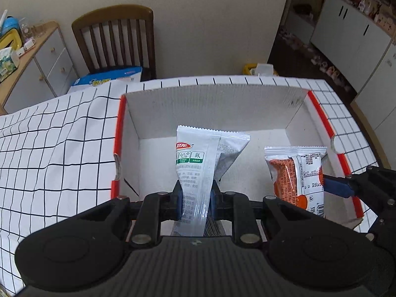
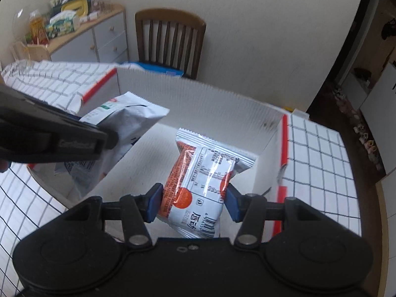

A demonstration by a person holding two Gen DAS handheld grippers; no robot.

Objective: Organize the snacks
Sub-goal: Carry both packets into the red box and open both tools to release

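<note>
While over box, silver packet clamped in left gripper.

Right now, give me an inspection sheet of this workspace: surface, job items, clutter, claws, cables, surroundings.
Surface: table under a white black-grid tablecloth, wrinkled on the left.
Job's things: open white cardboard box with red edges; silver snack packet and orange-and-white snack packet, both held over the box's inside.
Clutter: nothing seen on the cloth.
Claws: left claw shut on the silver snack packet; right claw shut on the orange-and-white snack packet.
Cables: nothing seen.
Surroundings: wooden chair with a blue-and-white package on its seat; drawer cabinet with a cluttered top.
</note>
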